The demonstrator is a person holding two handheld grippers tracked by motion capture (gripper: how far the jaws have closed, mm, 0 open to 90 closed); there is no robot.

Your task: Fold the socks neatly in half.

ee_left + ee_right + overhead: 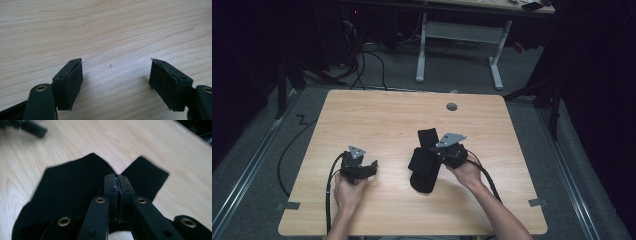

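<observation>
Black cloth: soft, matte, folded into overlapping flaps, one strip angled up and away from the person. Lies flat on the table's near half, right of centre. In the right gripper view its edges are cut straight.

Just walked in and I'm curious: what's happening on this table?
A person sits at a wooden table with a two-jaw gripper in each hand. The right gripper has its jaws shut, apparently pinching the edge of a black cloth lying mid-table; what kind of cloth is hard to tell. The left gripper rests apart from it on bare wood, jaws open, holding nothing.
</observation>
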